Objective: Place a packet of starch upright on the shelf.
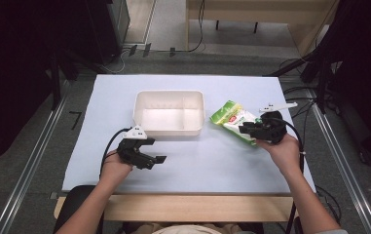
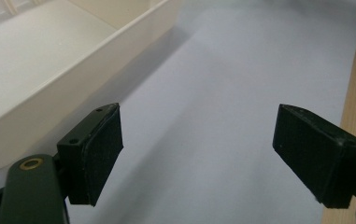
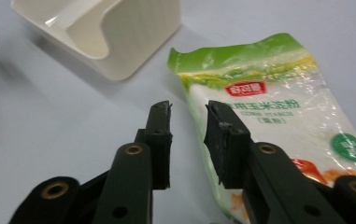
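Note:
A green and white pouch of starch (image 1: 231,119) lies on the white table right of a cream divided tray (image 1: 168,92). My right gripper (image 1: 245,129) sits at the pouch's near right side. In the right gripper view the pouch's (image 3: 269,107) left edge runs between the narrowly parted jaws of the right gripper (image 3: 188,121). The right pad lies against the pouch, while a strip of table shows beside the left pad. My left gripper (image 1: 156,161) rests in front of the tray's near left corner, held wide open (image 2: 199,154) over bare table.
The tray's wall (image 2: 96,60) stands close on the left in the left gripper view, and its corner (image 3: 138,42) lies beyond the right jaws. The wooden table edge (image 1: 193,207) runs along the front. A small white part (image 1: 276,106) lies behind the right hand.

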Motion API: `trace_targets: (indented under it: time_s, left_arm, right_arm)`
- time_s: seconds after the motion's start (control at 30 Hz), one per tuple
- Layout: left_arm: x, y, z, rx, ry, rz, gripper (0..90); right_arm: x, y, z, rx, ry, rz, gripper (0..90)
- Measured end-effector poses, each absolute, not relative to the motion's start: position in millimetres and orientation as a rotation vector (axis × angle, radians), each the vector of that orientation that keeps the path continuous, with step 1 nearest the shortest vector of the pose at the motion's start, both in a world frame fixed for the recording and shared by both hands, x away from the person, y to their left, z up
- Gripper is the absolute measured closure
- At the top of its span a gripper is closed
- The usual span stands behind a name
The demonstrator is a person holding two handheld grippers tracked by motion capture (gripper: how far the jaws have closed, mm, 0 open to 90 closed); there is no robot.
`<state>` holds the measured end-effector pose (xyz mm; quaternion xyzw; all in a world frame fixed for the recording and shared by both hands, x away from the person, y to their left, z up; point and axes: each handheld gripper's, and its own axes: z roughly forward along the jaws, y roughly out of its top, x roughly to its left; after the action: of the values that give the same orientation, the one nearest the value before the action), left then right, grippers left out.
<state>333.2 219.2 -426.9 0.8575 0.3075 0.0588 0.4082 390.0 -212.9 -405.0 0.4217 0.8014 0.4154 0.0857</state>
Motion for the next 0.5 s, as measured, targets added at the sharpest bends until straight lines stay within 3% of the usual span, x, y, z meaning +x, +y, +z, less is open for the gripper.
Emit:
trace_targets:
  time_s: [0.2,0.3,0.5]
  left_arm:
    - [333.2,219.3,-427.0,2.162,0.776,0.146,16.7]
    - [333.3,219.0,-427.0,2.163,0.776,0.149,16.7]
    - [333.2,219.0,-427.1,2.163,0.776,0.15,16.7]
  right_arm:
    - [399.5,-226.3,-407.2,1.323,2.353,1.223,80.3]
    - [402.7,-232.6,-406.5,1.329,2.324,1.232,90.0]
    - [410.3,-242.0,-408.3,1.357,2.295,1.215,90.0]
